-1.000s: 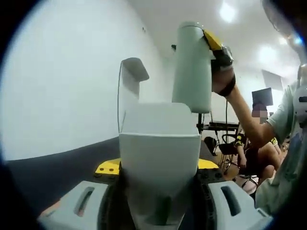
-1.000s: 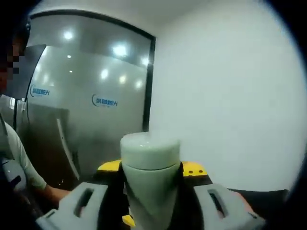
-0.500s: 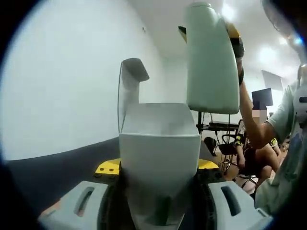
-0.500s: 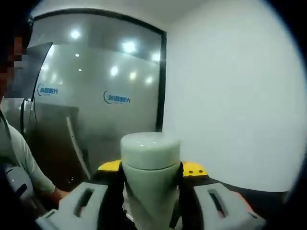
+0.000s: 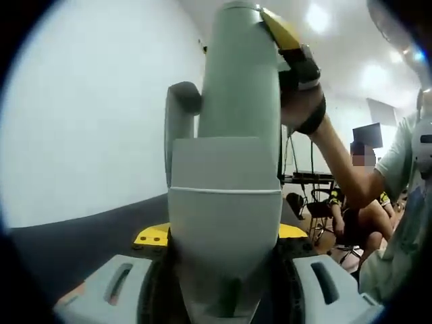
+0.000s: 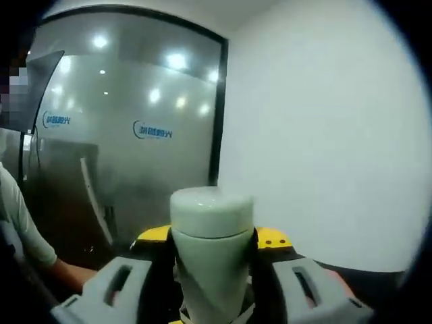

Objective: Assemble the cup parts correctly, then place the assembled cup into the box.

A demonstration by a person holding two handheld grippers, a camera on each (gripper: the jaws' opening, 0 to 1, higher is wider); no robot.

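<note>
Left gripper view: the left tool (image 5: 225,297) grips the lid (image 5: 225,202) while the right tool (image 6: 212,297) holds the cup body (image 5: 239,81) against it, parts not yet joined, boxing still ahead.

Plain white wall (image 5: 88,121) across the left gripper view, meeting a dark grey floor (image 5: 81,236) low down. White ceiling with bright round lights (image 5: 317,17). Far off, a black desk (image 5: 314,179) and a dark monitor (image 5: 371,138). In the right gripper view, a frosted glass partition (image 6: 128,135) in a black frame (image 6: 217,115), blue logos (image 6: 152,130) on it, light spots reflected; white wall (image 6: 324,135) beside it.
</note>
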